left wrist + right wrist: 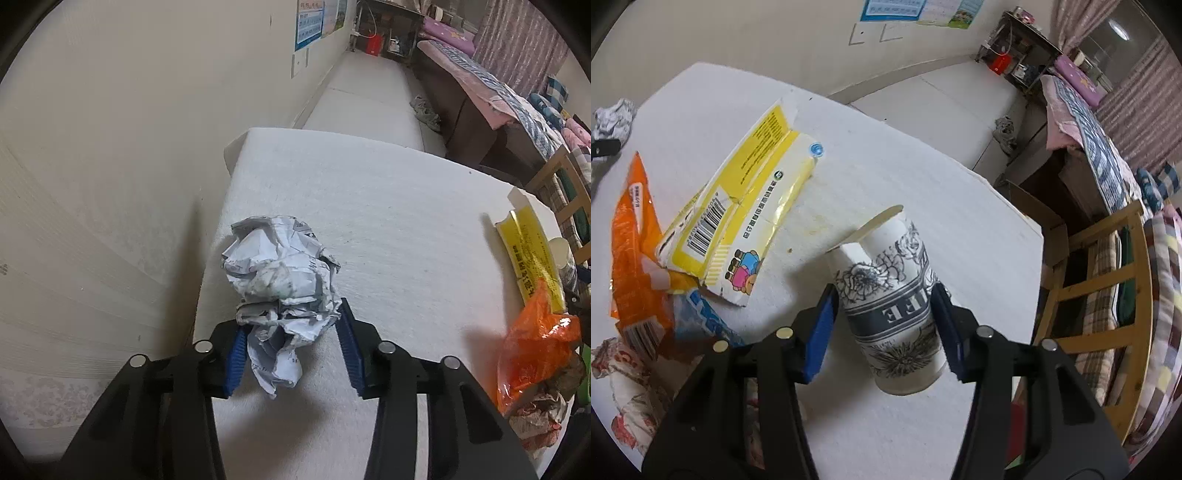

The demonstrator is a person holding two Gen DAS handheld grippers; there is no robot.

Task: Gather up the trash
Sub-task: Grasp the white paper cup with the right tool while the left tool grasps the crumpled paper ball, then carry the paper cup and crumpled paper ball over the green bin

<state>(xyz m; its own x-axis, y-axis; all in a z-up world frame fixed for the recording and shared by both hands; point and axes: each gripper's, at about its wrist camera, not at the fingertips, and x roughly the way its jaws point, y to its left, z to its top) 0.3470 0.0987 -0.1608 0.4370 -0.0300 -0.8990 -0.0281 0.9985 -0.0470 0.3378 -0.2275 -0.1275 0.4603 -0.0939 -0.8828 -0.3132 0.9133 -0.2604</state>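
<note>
My left gripper (291,328) is shut on a crumpled white paper ball (280,280) and holds it over the white table (388,206), near the wall. My right gripper (884,314) is shut on a crushed paper cup (886,295) with a grey flower print, held over the same table (923,177). The paper ball also shows at the far left of the right wrist view (613,118).
A flattened yellow-and-white carton (738,195), an orange plastic wrapper (635,243), a blue-and-white wrapper (701,314) and a red-patterned crumpled paper (628,387) lie on the table. A wooden chair (1108,280) and a bed (1108,147) stand to the right.
</note>
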